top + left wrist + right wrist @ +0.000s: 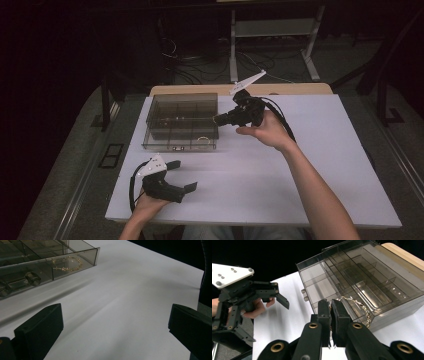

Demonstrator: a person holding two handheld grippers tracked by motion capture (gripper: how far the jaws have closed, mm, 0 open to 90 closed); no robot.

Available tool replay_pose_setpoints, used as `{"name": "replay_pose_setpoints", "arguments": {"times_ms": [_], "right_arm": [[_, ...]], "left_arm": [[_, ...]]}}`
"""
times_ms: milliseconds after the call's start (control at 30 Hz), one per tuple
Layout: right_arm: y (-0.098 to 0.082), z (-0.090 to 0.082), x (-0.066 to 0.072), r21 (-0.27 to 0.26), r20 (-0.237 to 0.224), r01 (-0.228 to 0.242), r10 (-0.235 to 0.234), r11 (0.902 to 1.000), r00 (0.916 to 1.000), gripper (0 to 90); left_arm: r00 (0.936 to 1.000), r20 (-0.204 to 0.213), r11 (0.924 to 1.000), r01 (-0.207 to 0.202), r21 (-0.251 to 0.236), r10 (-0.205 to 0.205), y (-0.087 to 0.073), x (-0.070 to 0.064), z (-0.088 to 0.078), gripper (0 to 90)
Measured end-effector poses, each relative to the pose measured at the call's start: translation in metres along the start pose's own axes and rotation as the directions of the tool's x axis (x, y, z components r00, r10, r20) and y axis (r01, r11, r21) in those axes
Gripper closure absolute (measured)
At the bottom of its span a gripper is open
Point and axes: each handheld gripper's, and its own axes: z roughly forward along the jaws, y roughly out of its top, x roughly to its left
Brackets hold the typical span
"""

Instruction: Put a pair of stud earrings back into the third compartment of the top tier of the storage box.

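A smoky clear compartment box (165, 145) stands at the table's far left. A gold bracelet (202, 140) lies in its near right compartment and is also in the left gripper view (68, 265). My right gripper (217, 119) is level at the box's right wall, jaws shut. In the right gripper view its tips (330, 305) sit in front of the bracelet (362, 307); I see nothing pinched between them. My left gripper (184, 175) rests near the table's front left, open and empty, jaws wide apart (115, 325).
The white table (300, 170) has free room in the middle and right. A wooden board (300, 89) runs along its far edge. The box's metal clasps (32, 278) face the front. A desk frame and floor cables (250, 60) lie beyond.
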Motion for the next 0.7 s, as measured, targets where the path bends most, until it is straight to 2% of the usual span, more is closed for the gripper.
{"name": "replay_pose_setpoints", "arguments": {"times_ms": [700], "right_arm": [[-0.001,0.039,-0.003,0.028,-0.033,0.006,-0.005,0.9996,0.9995,85.1]], "left_arm": [[1.0000,0.000,1.0000,-0.001,-0.002,0.001,0.000,0.001,-0.001,0.0]]}}
